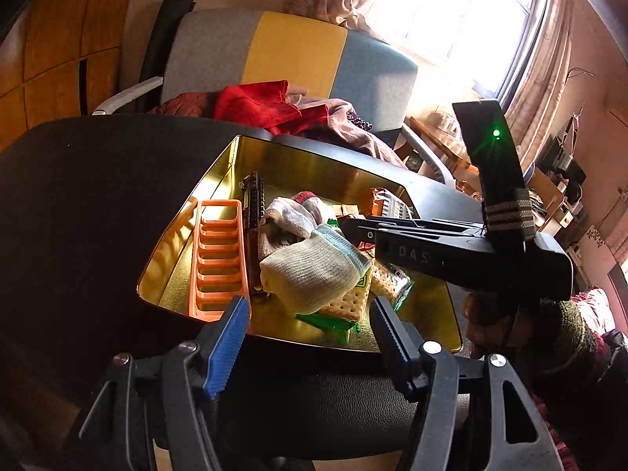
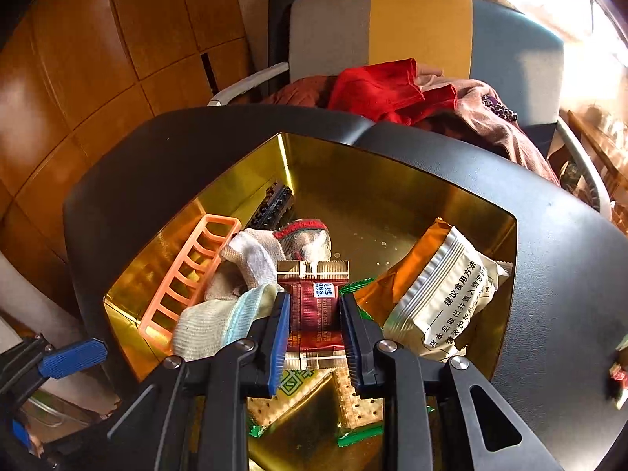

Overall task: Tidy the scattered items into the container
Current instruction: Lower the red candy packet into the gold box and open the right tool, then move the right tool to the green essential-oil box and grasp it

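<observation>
A gold tin container (image 2: 373,180) sits on a black surface. My right gripper (image 2: 314,314) hangs over it, shut on a dark red snack packet (image 2: 314,298) held upright between the blue pads. In the tin lie an orange plastic rack (image 2: 184,271), rolled socks (image 2: 212,325), an orange and silver pouch (image 2: 439,302), cracker packets (image 2: 282,396) and a black toothed strip (image 2: 274,200). In the left wrist view my left gripper (image 1: 310,314) stands open at the tin's near rim (image 1: 314,343), with nothing held, and the right gripper (image 1: 345,225) reaches in from the right.
The black surface (image 1: 98,196) surrounds the tin. Behind it stands a chair (image 1: 298,47) piled with red and brown clothes (image 1: 267,106). A small wrapped item (image 2: 618,376) lies on the surface at the far right. A person's hand (image 1: 494,325) holds the right gripper.
</observation>
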